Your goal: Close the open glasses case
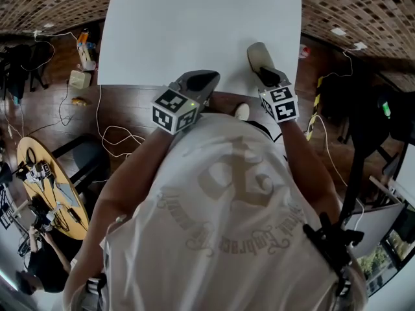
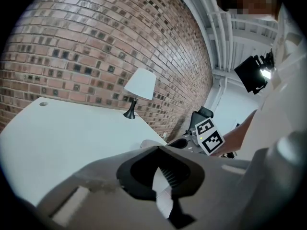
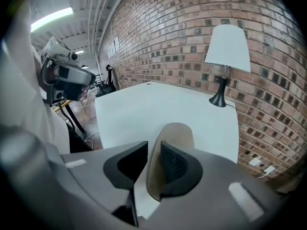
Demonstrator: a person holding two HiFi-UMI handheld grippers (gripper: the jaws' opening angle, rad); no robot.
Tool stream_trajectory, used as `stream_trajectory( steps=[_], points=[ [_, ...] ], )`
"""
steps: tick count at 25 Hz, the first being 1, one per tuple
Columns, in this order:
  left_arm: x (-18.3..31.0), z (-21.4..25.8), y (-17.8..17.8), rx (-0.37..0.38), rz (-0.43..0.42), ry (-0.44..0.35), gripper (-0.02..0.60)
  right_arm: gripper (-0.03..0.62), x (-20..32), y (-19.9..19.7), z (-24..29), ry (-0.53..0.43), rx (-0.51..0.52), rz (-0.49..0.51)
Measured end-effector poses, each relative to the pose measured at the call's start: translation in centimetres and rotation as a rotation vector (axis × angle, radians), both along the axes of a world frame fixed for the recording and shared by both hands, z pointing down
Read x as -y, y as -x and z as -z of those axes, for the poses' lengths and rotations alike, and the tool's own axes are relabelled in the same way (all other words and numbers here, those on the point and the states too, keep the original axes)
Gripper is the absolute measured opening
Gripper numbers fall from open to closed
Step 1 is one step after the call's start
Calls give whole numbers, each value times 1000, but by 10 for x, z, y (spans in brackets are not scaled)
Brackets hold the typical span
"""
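The tan glasses case [image 3: 176, 133] lies on the white table [image 1: 181, 31] near its front edge, on the right; the right gripper [image 3: 153, 164] straddles the case's near end, jaws half apart, a gap showing beside one pad; closing seems barely begun. The left gripper [image 2: 162, 178] waits nearby, jaws narrow and bare; next, the lid likely needs pressing shut without sliding the case.

There are one white desk [image 1: 194, 24], one glasses case [image 1: 258, 56], one lamp [image 3: 227, 56], two tools, namely the left tool [image 1: 201, 81] and the right tool [image 1: 267, 76], two marker cubes, one on each tool [image 1: 174, 109] [image 1: 280, 103], and one round table [image 1: 29, 151].
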State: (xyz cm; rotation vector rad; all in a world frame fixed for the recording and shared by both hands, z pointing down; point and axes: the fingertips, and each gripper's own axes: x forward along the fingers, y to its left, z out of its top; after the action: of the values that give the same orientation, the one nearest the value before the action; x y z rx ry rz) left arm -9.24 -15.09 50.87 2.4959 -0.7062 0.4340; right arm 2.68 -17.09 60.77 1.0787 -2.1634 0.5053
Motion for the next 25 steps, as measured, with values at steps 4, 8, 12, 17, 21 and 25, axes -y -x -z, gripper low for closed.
stream_trajectory(
  steps=[4,8,12,17,21,25],
  points=[
    [2,-1,2,12,14,3,6,27,6,-2,-5,-4,-2,-4],
    [3,-1,4,23,27,4,6,8,8,5,-7,-10,9,11],
    [5,-1,5,30,36,3,6,8,9,11,-9,-25,-46,37],
    [6,-2,2,31,33,0,6,8,9,15,-11,-7,-40,34],
    [6,1,-7,28,23,-7,6,8,9,14,-9,9,-2,22],
    [5,3,-12,34,22,-13,6,8,10,11,-5,0,17,22]
  ],
)
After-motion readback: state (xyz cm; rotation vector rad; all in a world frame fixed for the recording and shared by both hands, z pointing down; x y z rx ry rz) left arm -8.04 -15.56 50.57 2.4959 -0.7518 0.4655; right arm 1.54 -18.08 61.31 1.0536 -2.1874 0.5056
